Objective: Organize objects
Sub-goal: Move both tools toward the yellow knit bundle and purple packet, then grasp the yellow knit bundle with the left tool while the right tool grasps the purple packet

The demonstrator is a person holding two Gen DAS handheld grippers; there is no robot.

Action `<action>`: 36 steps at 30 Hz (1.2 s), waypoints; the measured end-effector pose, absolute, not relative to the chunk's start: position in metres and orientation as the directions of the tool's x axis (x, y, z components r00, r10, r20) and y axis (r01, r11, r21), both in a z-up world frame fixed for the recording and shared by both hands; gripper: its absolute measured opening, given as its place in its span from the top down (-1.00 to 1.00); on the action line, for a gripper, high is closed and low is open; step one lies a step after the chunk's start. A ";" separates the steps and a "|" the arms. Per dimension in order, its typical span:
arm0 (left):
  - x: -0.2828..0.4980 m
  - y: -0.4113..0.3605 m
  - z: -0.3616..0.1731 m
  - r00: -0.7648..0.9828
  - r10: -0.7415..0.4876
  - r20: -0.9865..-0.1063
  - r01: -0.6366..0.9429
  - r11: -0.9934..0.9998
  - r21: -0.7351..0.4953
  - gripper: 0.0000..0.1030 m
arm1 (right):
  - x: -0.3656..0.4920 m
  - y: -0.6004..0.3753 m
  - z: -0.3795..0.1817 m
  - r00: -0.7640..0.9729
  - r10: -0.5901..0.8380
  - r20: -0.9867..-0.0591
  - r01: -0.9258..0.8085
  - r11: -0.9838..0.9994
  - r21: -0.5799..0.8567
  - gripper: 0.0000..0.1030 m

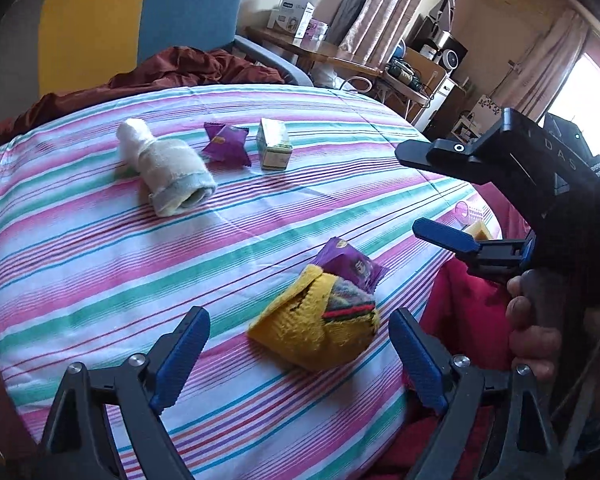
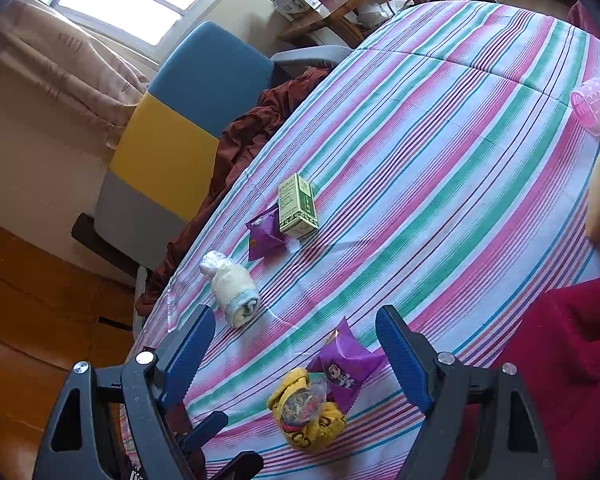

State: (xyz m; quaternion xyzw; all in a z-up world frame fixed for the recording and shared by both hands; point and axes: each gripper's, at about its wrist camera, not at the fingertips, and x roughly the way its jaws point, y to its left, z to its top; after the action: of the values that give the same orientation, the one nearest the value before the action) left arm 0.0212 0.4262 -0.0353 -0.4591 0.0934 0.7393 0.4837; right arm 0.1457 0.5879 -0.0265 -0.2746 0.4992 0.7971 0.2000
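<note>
Person's hand (image 1: 534, 332) on right gripper (image 1: 414, 194): left-wrist view only.

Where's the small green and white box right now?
The green and white box stands on the striped cloth toward the far side near the chair, in both views. A purple packet lies right beside it, between it and the rolled white towel.

Blue-yellow chair (image 2: 188, 120) behind striped tablecloth (image 1: 100, 240); maroon cloth (image 1: 188, 68) on seat; curtains (image 1: 384, 8); white box (image 1: 292, 16) on wooden table (image 1: 320, 50)
</note>
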 end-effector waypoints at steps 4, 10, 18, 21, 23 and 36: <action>0.021 0.453 -0.048 -0.102 0.602 -0.792 -0.828 -0.492 -0.268 -0.82 | 0.145 0.588 -0.027 -0.767 0.044 -0.640 -0.596 -0.419 0.685 -0.63; 0.023 0.470 -0.079 -0.042 0.566 -0.824 -0.864 -0.434 -0.254 -0.29 | 0.144 0.589 -0.028 -0.761 0.035 -0.647 -0.600 -0.416 0.683 -0.63; 0.020 0.414 -0.076 -0.087 0.611 -0.787 -0.850 -0.457 -0.261 -0.12 | 0.136 0.591 -0.033 -0.738 0.002 -0.675 -0.614 -0.417 0.670 -0.63; 0.017 0.384 -0.079 -0.123 0.618 -0.776 -0.835 -0.487 -0.255 -0.13 | 0.133 0.590 -0.034 -0.724 -0.010 -0.690 -0.623 -0.421 0.660 -0.63; 0.014 0.366 -0.080 -0.144 0.622 -0.769 -0.821 -0.509 -0.258 -0.13 | 0.132 0.590 -0.035 -0.717 -0.011 -0.697 -0.629 -0.422 0.653 -0.63; 0.012 0.344 -0.083 -0.171 0.648 -0.742 -0.807 -0.524 -0.272 -0.12 | 0.105 0.583 -0.044 -0.579 -0.080 -0.811 -0.679 -0.502 0.535 -0.63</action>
State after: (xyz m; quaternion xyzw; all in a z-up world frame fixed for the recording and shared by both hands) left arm 0.0124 0.3438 -0.0833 -0.4300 0.0924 0.7597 0.4790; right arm 0.1046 0.5826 -0.0440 -0.4143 0.4584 0.7613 0.1967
